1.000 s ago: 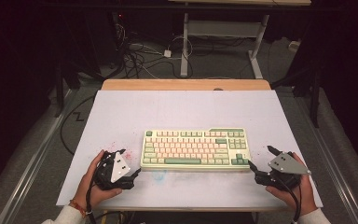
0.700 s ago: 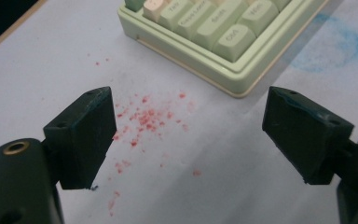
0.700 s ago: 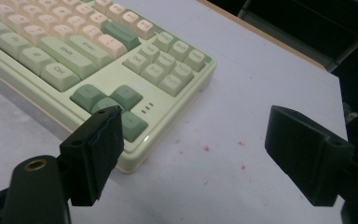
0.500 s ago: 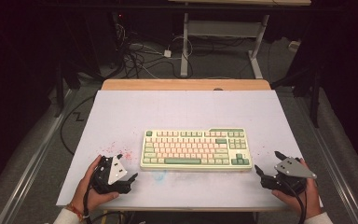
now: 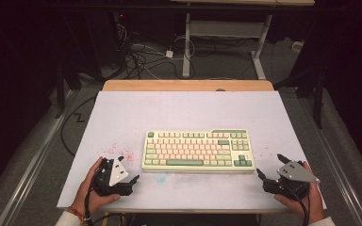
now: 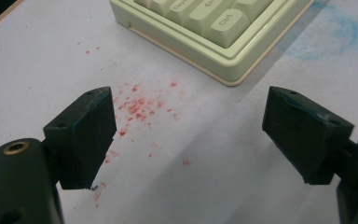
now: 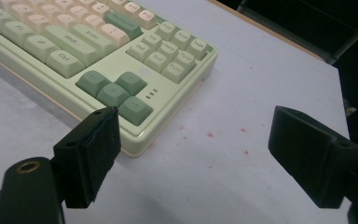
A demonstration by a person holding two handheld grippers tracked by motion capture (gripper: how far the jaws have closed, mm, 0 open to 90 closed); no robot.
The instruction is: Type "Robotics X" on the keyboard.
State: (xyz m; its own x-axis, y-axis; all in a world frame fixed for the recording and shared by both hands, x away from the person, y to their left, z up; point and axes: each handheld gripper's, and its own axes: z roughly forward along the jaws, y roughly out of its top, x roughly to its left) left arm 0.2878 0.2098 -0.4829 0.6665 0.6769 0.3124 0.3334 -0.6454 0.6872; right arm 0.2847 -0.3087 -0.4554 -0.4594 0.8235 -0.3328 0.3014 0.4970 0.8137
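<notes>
A cream and green keyboard (image 5: 198,150) lies flat in the middle of the white table (image 5: 188,113). My left gripper (image 5: 128,170) sits near the front edge, just left of the keyboard's front left corner, open and holding nothing. In the left gripper view the gripper (image 6: 189,135) points at that corner of the keyboard (image 6: 205,37). My right gripper (image 5: 269,165) rests off the front right corner, also open and holding nothing. The right gripper view has the gripper (image 7: 196,154) facing the arrow-key end of the keyboard (image 7: 98,60).
Red specks (image 6: 137,107) and a blue smudge (image 6: 335,32) mark the table top near the keyboard. A wooden strip (image 5: 188,85) runs along the far edge. Cables (image 5: 141,56) and desk legs (image 5: 186,47) stand on the floor beyond.
Both grippers have drawn back a little from the keyboard toward the front edge of the table. Their jaws stay open. The keyboard has not moved.
</notes>
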